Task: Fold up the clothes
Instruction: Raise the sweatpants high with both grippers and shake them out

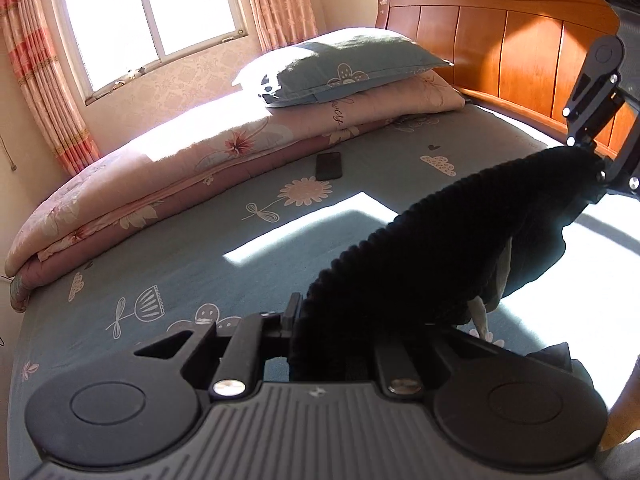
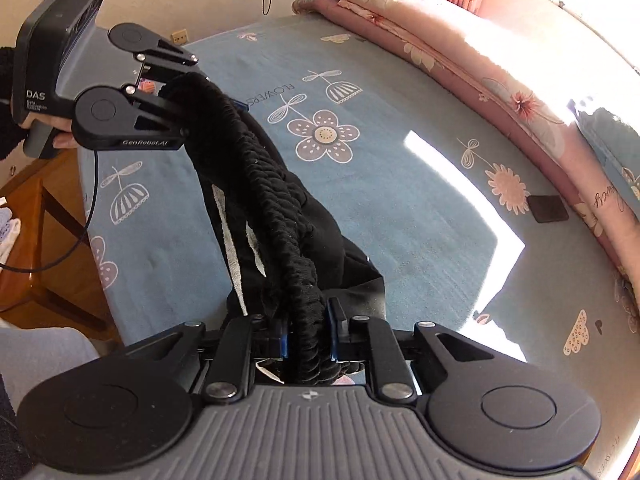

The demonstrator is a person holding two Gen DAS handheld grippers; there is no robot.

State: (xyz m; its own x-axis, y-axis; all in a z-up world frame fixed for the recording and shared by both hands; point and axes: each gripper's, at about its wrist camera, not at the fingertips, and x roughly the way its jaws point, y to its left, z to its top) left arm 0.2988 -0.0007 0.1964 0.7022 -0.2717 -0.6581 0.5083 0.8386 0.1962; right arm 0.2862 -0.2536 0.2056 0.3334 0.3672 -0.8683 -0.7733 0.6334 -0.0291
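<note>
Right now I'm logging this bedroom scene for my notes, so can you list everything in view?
Black ribbed-waistband garment: one, black with white trim, held up between both grippers above the bed.
Blue flower-print bedsheet: one, blue, covering the bed.
Folded pink floral quilt: one, pink, along the window side of the bed.
Blue pillow: one, blue, on the quilt by the headboard.
Dark flat phone: one, black, on the sheet beside the quilt.
Wooden headboard: one, orange-brown.
Window: one, with pink curtains.
Left gripper: black, shut on the waistband.
Right gripper: black, shut on the waistband.
Hand: one, on the left gripper's handle.
</note>
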